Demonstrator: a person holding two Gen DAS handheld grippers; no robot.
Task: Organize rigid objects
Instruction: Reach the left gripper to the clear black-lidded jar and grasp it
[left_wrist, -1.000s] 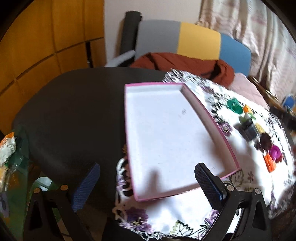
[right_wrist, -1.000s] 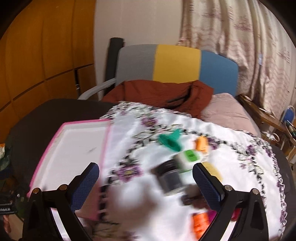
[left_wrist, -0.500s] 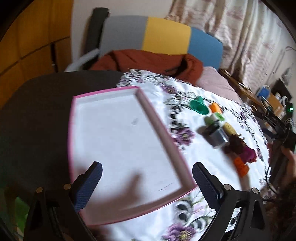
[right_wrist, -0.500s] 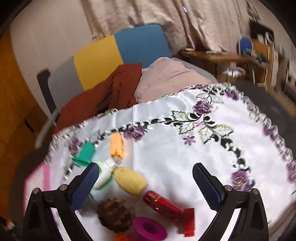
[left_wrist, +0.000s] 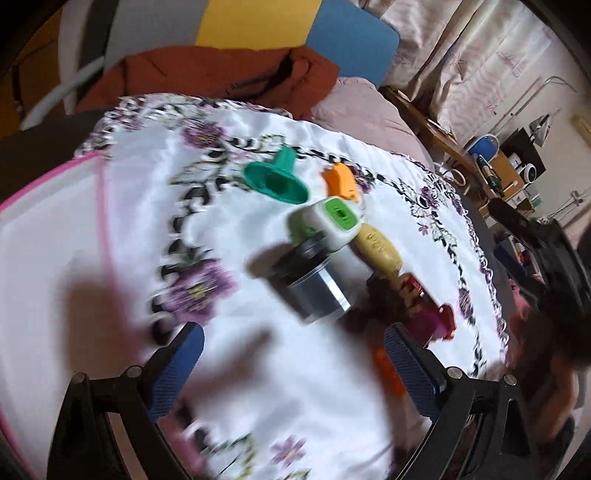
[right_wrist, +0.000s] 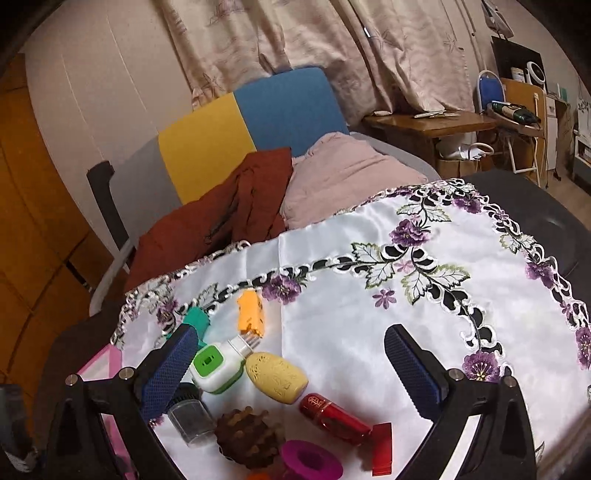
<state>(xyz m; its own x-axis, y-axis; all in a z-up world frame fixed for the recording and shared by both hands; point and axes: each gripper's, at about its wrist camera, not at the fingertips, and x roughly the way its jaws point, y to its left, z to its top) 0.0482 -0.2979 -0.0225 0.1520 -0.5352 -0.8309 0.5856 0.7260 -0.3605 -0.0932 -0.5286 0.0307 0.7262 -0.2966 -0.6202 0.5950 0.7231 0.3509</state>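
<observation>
Small rigid objects lie in a cluster on the white floral cloth (right_wrist: 369, 325). The right wrist view shows a green-and-white gadget (right_wrist: 218, 363), yellow oval (right_wrist: 277, 376), orange piece (right_wrist: 251, 312), red tube (right_wrist: 332, 417), pine cone (right_wrist: 247, 435), magenta ring (right_wrist: 310, 461) and clear jar (right_wrist: 190, 417). In the blurred left wrist view the jar (left_wrist: 314, 284), teal funnel (left_wrist: 277, 179) and gadget (left_wrist: 332, 221) show. A pink-rimmed white tray (left_wrist: 44, 236) lies left. My left gripper (left_wrist: 291, 362) and right gripper (right_wrist: 288, 365) are open and hold nothing.
Behind the table stands a chair with grey, yellow and blue back (right_wrist: 251, 122), with a rust garment (right_wrist: 229, 218) and pink cloth (right_wrist: 343, 170) heaped on it. A wooden side table (right_wrist: 428, 122) and folding chair (right_wrist: 491, 92) stand far right. Curtains hang behind.
The left view has swung right from the pink tray to the cluster of objects. The right view has swung right and settled over the objects and bare cloth. Both grippers stay open.
</observation>
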